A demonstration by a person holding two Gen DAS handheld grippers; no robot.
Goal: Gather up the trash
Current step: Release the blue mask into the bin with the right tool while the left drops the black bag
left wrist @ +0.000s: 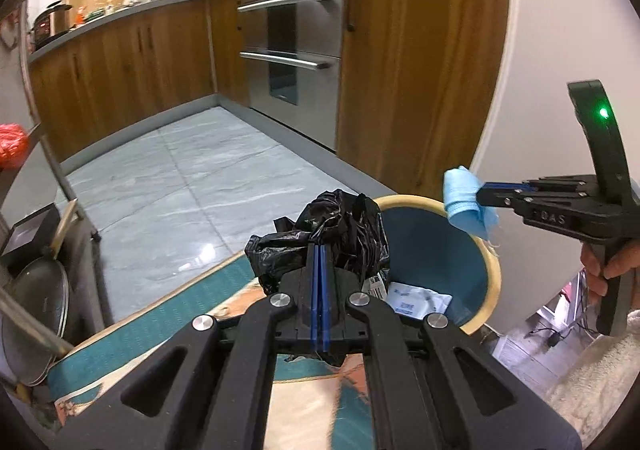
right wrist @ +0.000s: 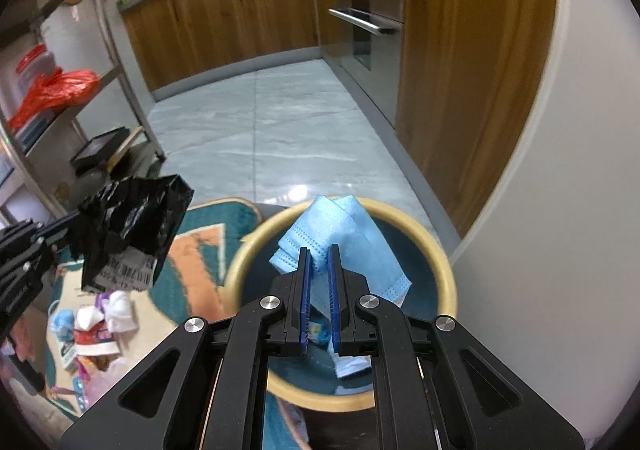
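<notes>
A round bin [left wrist: 490,262] with a cream rim and teal inside stands on the floor by the white wall; white paper lies in it. My left gripper [left wrist: 319,250] is shut on a crumpled black plastic bag [left wrist: 332,230] with a barcode label, held just left of the bin's rim. My right gripper [right wrist: 319,252] is shut on a light blue face mask [right wrist: 340,234], which hangs over the bin [right wrist: 446,282]. In the right wrist view the black bag [right wrist: 128,218] hangs at the left, beside the bin. In the left wrist view the mask [left wrist: 466,202] hangs above the bin's far rim.
A teal and orange rug [right wrist: 188,250] lies under the bin, with several scraps of litter [right wrist: 96,322] at its left. A metal rack [right wrist: 120,62] with a red bag stands at the left. Wooden cabinets [left wrist: 120,62] and a steel oven [left wrist: 296,50] line the grey tiled floor.
</notes>
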